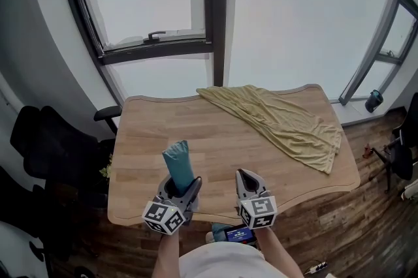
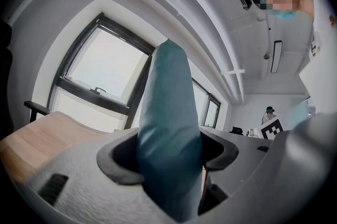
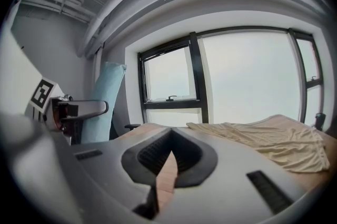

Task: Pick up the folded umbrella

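A teal folded umbrella (image 1: 177, 162) stands up from my left gripper (image 1: 179, 188), which is shut on its lower part above the wooden table (image 1: 150, 133) near the front edge. In the left gripper view the umbrella (image 2: 168, 123) fills the space between the jaws of the left gripper (image 2: 168, 157) and points up towards the window. My right gripper (image 1: 248, 182) hovers just to the right, shut and holding nothing. The right gripper view shows the right gripper (image 3: 169, 160) with its jaws together, and the umbrella (image 3: 105, 104) with the left gripper (image 3: 79, 109) at the left.
A crumpled yellow-green cloth (image 1: 281, 120) lies across the table's far right part. A black office chair (image 1: 46, 146) stands left of the table, below large windows (image 1: 157, 2). A dark teal object (image 1: 373, 100) sits by the window at the far right.
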Motion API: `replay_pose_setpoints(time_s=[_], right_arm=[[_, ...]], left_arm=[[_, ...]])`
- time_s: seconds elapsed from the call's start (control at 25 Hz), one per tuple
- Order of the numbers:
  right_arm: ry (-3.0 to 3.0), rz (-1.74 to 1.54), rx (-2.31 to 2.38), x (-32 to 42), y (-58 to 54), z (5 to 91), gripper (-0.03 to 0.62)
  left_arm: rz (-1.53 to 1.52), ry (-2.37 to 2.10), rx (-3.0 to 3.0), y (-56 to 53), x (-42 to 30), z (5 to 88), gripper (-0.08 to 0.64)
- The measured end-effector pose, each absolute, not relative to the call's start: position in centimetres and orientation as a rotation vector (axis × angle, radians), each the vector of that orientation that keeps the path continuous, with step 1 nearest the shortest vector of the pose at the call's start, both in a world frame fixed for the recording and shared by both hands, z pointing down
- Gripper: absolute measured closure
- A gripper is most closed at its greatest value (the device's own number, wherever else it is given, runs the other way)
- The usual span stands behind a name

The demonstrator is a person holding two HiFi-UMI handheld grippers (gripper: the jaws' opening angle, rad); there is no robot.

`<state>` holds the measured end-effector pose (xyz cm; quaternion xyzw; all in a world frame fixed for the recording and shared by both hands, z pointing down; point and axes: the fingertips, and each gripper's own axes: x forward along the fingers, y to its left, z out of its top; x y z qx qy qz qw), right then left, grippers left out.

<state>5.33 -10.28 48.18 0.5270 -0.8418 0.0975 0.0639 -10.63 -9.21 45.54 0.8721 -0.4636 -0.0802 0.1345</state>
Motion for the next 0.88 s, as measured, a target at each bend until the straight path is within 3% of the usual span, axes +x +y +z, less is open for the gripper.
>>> replay_pose_setpoints(time_s=[0.88], right_arm=[[-2.523, 0.304, 1.592, 5.5, -10.6, 49.0, 0.583]], left_arm=[[-0.187, -1.334, 2.519, -9.2, -10.7, 47.0, 0.247]])
